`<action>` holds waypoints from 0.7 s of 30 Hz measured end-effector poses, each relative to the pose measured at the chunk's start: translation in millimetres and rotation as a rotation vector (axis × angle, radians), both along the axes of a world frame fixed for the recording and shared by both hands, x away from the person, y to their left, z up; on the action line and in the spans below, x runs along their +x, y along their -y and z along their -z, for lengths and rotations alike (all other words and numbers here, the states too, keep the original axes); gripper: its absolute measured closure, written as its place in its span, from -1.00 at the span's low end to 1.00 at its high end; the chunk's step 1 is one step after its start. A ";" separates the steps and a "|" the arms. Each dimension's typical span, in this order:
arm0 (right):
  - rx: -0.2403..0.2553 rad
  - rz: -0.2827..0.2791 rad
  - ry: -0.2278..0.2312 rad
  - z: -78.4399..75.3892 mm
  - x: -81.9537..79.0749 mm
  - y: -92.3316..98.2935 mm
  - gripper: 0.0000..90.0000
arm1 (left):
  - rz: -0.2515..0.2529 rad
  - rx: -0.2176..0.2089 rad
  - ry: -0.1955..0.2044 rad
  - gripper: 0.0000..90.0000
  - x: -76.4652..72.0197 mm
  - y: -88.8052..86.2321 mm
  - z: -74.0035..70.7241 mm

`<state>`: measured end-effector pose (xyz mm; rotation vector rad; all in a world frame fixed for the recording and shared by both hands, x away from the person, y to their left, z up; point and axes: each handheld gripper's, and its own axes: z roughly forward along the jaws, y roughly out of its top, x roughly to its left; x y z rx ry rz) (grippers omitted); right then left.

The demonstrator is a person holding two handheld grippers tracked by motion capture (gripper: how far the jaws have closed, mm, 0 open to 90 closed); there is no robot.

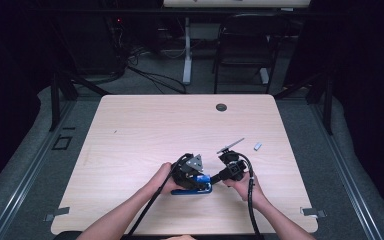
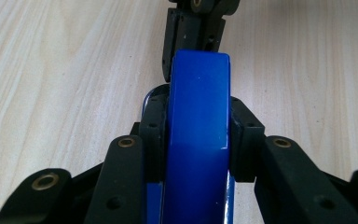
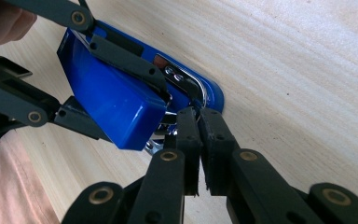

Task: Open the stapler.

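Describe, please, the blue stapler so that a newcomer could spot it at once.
Start at the wooden table and go to its near edge, where the two hands meet. There the blue stapler lies, clamped by the left gripper; it is the table's one bright blue thing.

A thin rod (image 1: 230, 145) and small block (image 1: 257, 146) lie on the table (image 1: 145, 130).

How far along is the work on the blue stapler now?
Done: the left tool clamps the blue stapler by its upper arm, lifted off its base. In hand: the right tool, jaws shut, meets the stapler's metal rail; whether it pinches anything is unclear. Left: a thin grey strip and a small pale piece lie untouched on the table.
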<state>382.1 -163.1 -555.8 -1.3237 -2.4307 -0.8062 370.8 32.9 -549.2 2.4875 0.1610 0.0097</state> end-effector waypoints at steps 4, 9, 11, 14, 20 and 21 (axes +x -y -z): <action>0.004 0.008 -0.003 0.0 -0.8 -1.0 1.00 | 0.003 -0.013 0.002 0.45 -0.3 -1.1 1.2; -0.042 0.038 -0.006 7.8 -2.2 -2.1 1.00 | 0.008 -0.022 0.003 0.46 -0.1 -2.3 1.5; -0.044 0.010 -0.013 6.5 -0.3 0.7 1.00 | 0.014 -0.020 -0.003 0.46 0.7 -3.0 1.3; 0.016 0.022 -0.027 -0.4 -0.8 0.6 1.00 | 0.010 -0.028 0.002 0.46 0.0 -2.7 2.2; 0.020 0.030 -0.064 2.1 -1.7 2.0 1.00 | -0.009 -0.027 -0.004 0.42 -1.0 0.0 0.2; 0.029 0.044 -0.067 2.7 -2.6 1.6 1.00 | -0.014 -0.033 -0.013 0.38 -0.7 0.4 -1.6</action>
